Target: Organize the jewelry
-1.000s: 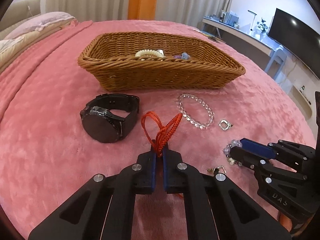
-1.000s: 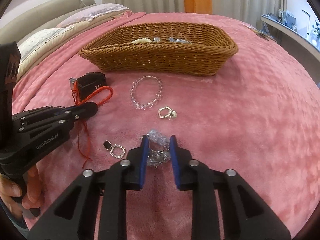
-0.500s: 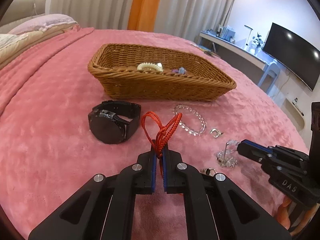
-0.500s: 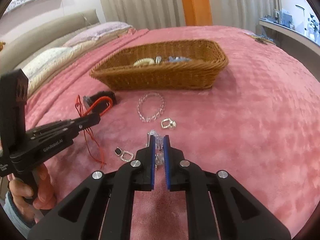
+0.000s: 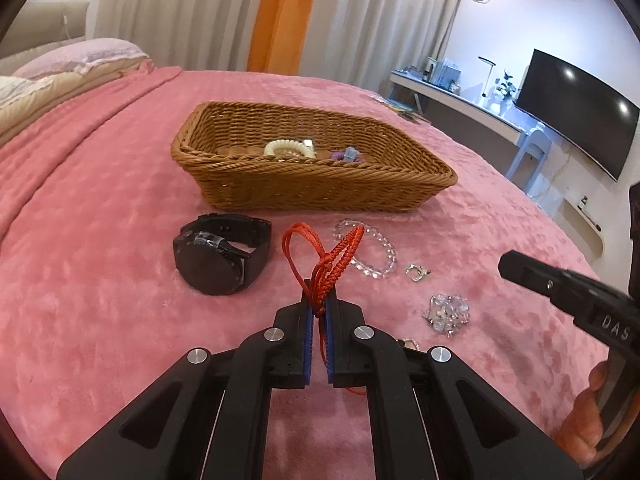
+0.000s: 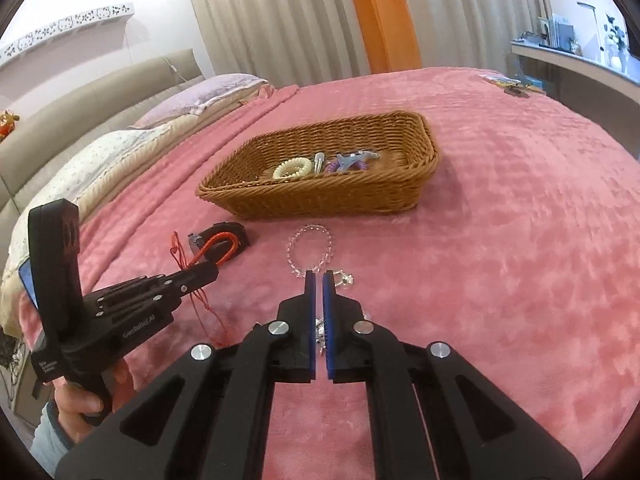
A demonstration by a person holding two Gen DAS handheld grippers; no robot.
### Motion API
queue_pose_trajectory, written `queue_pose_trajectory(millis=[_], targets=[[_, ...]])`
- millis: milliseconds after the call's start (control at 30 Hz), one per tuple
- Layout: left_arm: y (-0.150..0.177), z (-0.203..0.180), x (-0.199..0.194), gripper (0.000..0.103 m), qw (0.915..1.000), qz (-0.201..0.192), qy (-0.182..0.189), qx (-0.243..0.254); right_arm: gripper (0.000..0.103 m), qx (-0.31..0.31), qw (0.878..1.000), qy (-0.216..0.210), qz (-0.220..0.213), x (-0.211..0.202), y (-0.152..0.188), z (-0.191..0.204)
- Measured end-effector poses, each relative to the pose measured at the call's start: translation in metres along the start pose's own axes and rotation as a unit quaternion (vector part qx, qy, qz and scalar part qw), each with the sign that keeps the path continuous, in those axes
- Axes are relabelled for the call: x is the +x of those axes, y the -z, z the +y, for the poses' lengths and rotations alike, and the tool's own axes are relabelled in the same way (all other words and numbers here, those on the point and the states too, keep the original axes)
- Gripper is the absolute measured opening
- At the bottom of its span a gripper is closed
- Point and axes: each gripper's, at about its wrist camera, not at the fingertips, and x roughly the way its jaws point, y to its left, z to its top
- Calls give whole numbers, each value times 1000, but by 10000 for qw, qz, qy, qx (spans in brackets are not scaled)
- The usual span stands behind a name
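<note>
Left gripper [image 5: 318, 312] pinched tight on red braided cord bracelet [image 5: 332, 256], lifted short of brown wicker basket [image 5: 312, 188]; cord light, limp, best held at knot; right gripper [image 6: 319, 312] nearly closed, grasp unclear.

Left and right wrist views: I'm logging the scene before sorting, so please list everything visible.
Blanket: one, pink, over the bed.
Basket: one, brown wicker, on blanket.
Hair tie: one, cream, in basket.
Hair clips: a few, blue-purple, in basket.
Watch: one, black, before basket.
Bead bracelet: one, clear, right of watch.
Charm: one, silver, beside bead bracelet.
Crystal cluster: one, clear, on blanket, nearest.
Cord bracelet: one, red, pinched in left claw.
Left claw: one, black, blue pads, shut on cord bracelet.
Right claw: one, black, blue pads, shut, above blanket.
</note>
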Motion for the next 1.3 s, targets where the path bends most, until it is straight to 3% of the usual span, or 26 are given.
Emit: queue_pose_trajectory(millis=[133,200,267,467,500,567,667,1067,1300], targets=[[0,2,3,3,10000,52,50,-39,9,118,9987,-70,488,14,1,-7],[0,3,4,3,10000,67,45,-35,41,174,9979,-13,627,22,5,-11],[1,2,4,3,10000,68,39,-8,52,124,9970,255,722,29,10,-11],[2,1,5,3,10000,81,30,36,50,-96,9909,544,1226,57,17,-4],[2,1,5,3,10000,79,37,29,31,-294,9897,632,1249,59,18,3],[3,2,5,3,10000,77,45,16,12,-527,9878,606,1333,63,22,13],[3,2,5,3,10000,65,65,19,8,-664,9892,630,1142,54,25,20],[4,2,1,3,10000,7,65,41,8,-182,9965,273,771,28,11,6],[-8,-3,-21,3,9996,-176,217,89,8,-121,9992,81,361,-14,-21,12]])
